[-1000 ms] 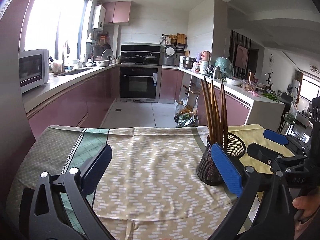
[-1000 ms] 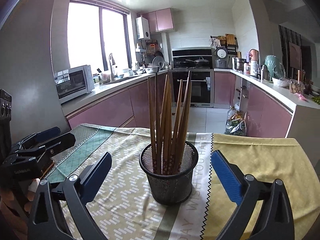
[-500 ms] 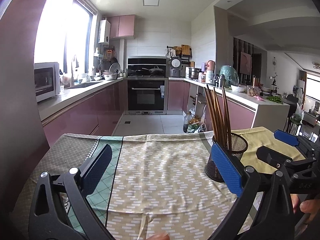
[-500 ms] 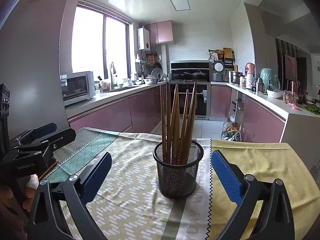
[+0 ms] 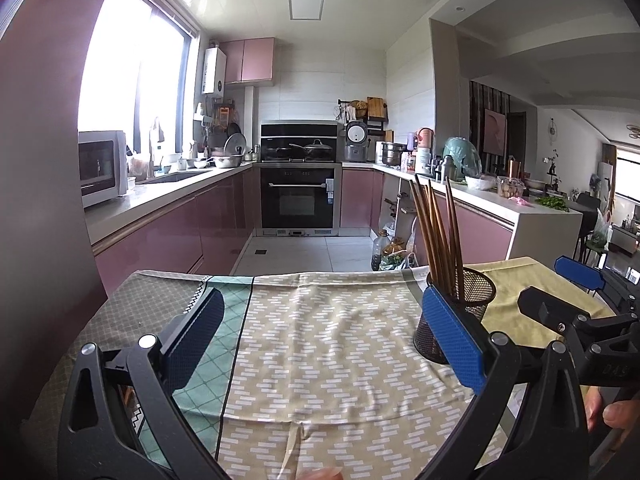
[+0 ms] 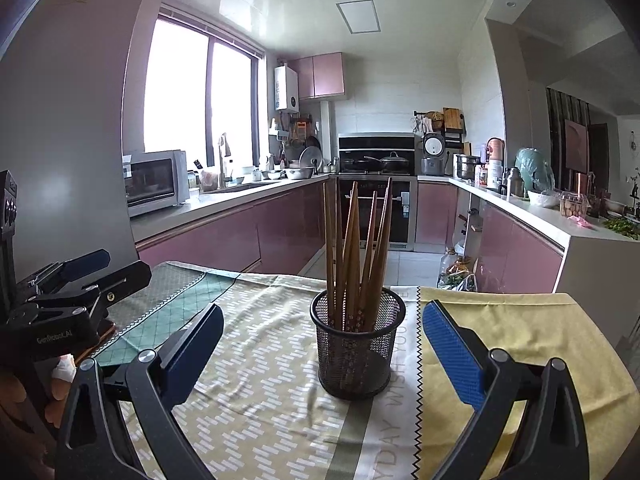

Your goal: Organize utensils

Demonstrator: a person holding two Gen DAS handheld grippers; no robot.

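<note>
chopsticks (image 6: 354, 256): light, stiff, kinda slick; pinch mid-shaft, dead ahead of right claw (image 6: 320, 344)
holder (image 6: 357, 346): light mesh, tippy
claws: right and left (image 5: 320, 336) both wide apart, empty

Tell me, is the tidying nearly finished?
It looks close to done: the chopsticks stand upright in the mesh holder on the tablecloth. Nothing is in hand; the left tongs and right tongs are open and empty. No loose utensils show.
</note>
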